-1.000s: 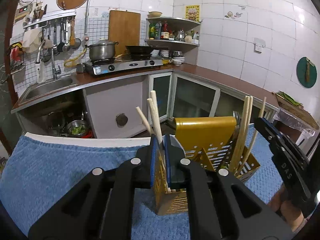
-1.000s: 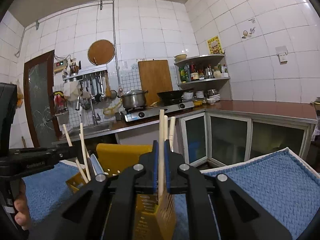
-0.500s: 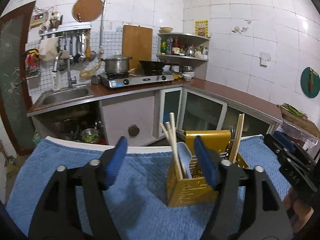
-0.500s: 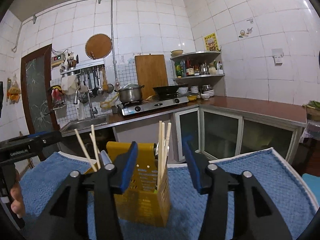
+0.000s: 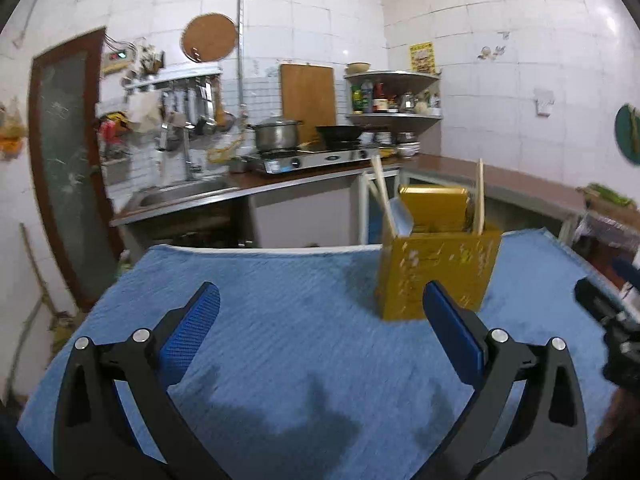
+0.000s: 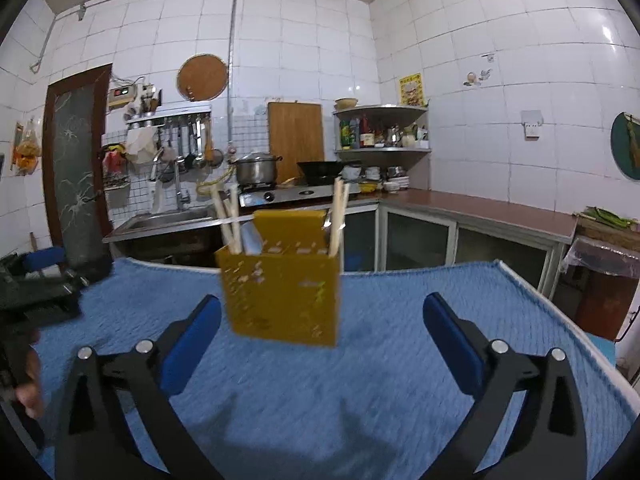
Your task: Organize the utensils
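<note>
Blue towel [image 6: 360, 392]: yellow holder [image 6: 282, 292] of chopsticks [image 6: 339, 216], tip-prone if clipped; left gripper [image 5: 320, 332] and right gripper [image 6: 322, 334] just opened wide, empty.

Take the gas stove [image 6: 296, 194] as your landmark. On its left burner you see a lidded steel pot [image 6: 256, 168], on its right a black wok [image 6: 320, 168]. Behind it a wooden cutting board [image 6: 295, 140] leans on the tiles. To its left sits the sink [image 6: 168, 220] with its tap [image 6: 178, 184]; to its right, a corner shelf [image 6: 382, 150] of bottles.
</note>
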{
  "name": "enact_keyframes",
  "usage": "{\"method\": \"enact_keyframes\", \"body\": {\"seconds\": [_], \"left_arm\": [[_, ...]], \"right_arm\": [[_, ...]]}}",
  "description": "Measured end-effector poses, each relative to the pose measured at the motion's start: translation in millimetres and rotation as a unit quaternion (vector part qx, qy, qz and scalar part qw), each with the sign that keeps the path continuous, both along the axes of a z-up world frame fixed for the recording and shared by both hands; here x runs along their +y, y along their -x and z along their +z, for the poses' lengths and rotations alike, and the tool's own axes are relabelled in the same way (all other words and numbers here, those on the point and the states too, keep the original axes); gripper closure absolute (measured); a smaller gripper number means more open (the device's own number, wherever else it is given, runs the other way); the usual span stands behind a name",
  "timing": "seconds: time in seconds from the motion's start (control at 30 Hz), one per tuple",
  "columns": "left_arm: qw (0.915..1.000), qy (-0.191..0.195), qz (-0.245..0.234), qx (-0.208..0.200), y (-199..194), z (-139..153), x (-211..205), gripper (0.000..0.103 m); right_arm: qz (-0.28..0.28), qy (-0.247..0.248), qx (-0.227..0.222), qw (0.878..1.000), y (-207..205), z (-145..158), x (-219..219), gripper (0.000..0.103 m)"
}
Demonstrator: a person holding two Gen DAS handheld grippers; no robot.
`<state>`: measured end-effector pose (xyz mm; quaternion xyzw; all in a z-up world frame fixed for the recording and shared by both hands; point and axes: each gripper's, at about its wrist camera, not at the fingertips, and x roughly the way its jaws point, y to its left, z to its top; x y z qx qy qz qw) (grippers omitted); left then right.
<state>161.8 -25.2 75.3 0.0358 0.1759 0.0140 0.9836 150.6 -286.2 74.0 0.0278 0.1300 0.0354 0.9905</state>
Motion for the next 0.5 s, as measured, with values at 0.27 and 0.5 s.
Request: {"method": "enact_keyframes", "body": {"seconds": [0.27, 0.5], "left_arm": [[0.999, -0.018, -0.006, -0.04, 43.2, -31.7, -0.3, 0.005], [0.9988, -0.005, -0.032, -0.035, 46.5, -56.0, 0.0, 0.005]], "right_arm": [[-0.011, 0.024, -0.01, 1.0, 28.5, -29.3, 19.4, 0.004], [-0.009, 0.032, -0.019, 0.999, 36.9, -36.4, 21.3, 0.004]]}}
